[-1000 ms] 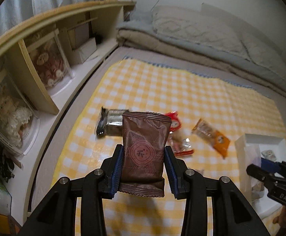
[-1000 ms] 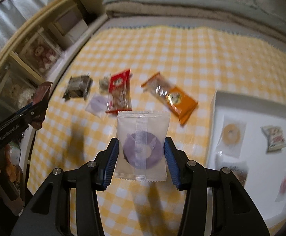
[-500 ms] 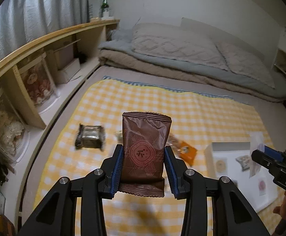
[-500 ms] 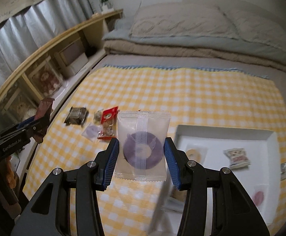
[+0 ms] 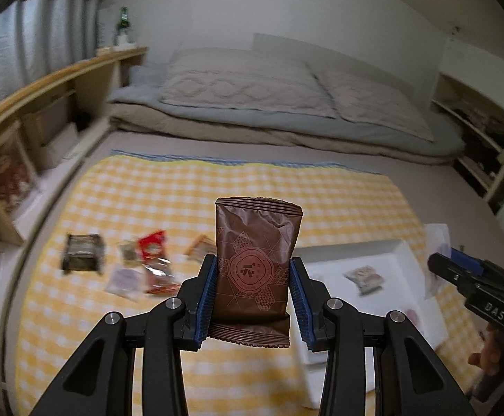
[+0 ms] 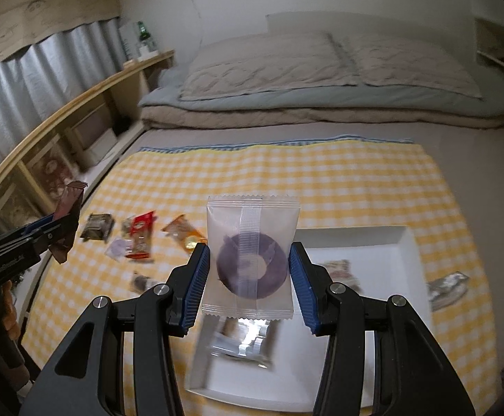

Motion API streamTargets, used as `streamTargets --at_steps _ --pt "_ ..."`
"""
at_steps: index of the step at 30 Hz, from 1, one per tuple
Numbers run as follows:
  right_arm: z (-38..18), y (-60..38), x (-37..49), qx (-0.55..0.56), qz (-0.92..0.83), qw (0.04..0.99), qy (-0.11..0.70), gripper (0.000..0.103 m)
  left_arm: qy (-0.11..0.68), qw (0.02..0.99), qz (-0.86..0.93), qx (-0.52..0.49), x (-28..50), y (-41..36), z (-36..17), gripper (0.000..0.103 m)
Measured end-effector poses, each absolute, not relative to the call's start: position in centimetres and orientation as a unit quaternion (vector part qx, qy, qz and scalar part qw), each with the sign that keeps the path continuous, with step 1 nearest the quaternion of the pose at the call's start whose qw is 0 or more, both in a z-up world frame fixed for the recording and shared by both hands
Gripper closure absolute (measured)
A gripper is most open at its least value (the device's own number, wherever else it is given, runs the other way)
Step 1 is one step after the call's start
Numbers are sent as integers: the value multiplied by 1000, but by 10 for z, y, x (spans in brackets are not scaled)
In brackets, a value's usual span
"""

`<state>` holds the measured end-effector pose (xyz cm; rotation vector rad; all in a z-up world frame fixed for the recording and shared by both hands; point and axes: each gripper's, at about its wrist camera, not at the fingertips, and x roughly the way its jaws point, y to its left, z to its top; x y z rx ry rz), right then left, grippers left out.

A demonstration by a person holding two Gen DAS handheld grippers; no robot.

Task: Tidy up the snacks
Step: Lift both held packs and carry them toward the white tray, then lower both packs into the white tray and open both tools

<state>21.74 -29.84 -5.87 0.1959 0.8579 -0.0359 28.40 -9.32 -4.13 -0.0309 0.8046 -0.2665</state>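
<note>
Left gripper [image 5: 252, 287] pinches brown packet [image 5: 256, 270] upright, above checked cloth [image 5: 168, 190]. Right gripper [image 6: 250, 284] pinches clear ring-snack pouch [image 6: 252, 256] over white tray [image 6: 373, 263]. Loose snacks [image 6: 137, 235] on cloth left of tray. Bedding [image 6: 321, 79] beyond.

Tray [image 6: 404, 242] sits lower right of frame on cloth [image 6: 321, 173]; loose snack packs [image 6: 141, 235] lie left of it. Bedding [image 6: 321, 79] runs along top behind cloth, shelf [image 6: 61, 111] at upper left.

yellow checked cloth [image 6: 321, 180] on bed carries white tray [image 6: 408, 242] and loose snacks [image 6: 141, 235].
</note>
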Motion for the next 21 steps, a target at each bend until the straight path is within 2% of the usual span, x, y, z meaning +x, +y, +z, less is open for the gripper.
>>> streamTargets --at_steps 21 --pt "-110 -385 162 129 -72 861 486 55 514 812 -275 -19 315 -227 -140 63"
